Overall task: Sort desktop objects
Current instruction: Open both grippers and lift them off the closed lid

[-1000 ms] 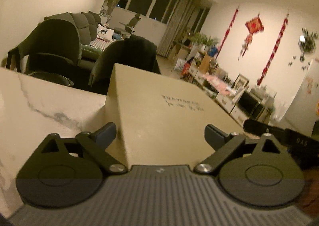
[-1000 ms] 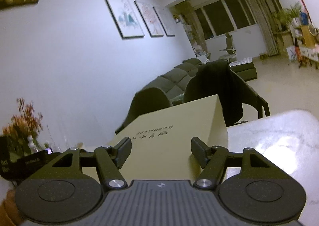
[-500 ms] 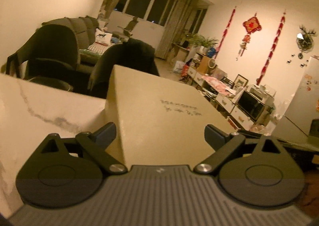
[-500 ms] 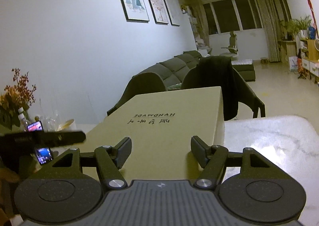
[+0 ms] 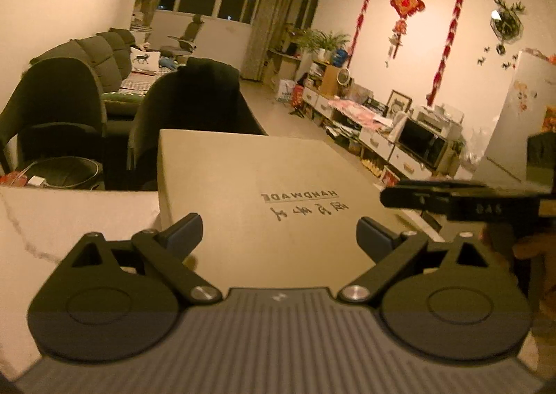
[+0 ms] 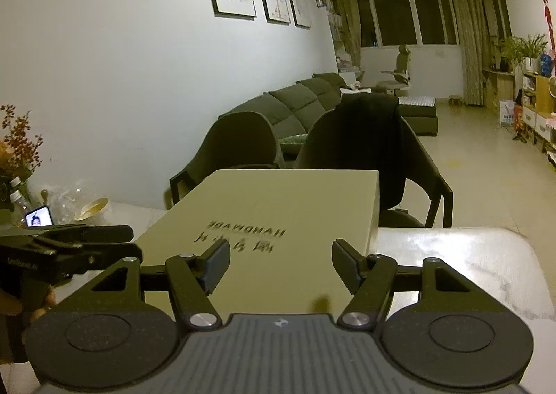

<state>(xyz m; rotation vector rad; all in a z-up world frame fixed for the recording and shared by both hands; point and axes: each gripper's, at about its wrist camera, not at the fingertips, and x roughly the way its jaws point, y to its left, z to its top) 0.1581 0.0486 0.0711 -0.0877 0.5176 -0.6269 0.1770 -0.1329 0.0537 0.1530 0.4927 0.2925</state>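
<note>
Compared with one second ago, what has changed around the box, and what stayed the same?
Both views rolled toward level, and the HANDMADE box now looks straighter. The other hand-held gripper shows more fully beside it. Unchanged: each view's fingers straddle the box lid at the same spread, on the marble table.

A box (image 5: 264,192) lies on the table (image 5: 62,220), between the left gripper (image 5: 279,232) and the right gripper (image 6: 281,263), one at each end of its lid. Behind the table stand two chairs (image 6: 361,143), and behind them a sofa (image 6: 292,102) runs along the wall. A phone (image 6: 39,220) stands on the table left of the box.
</note>
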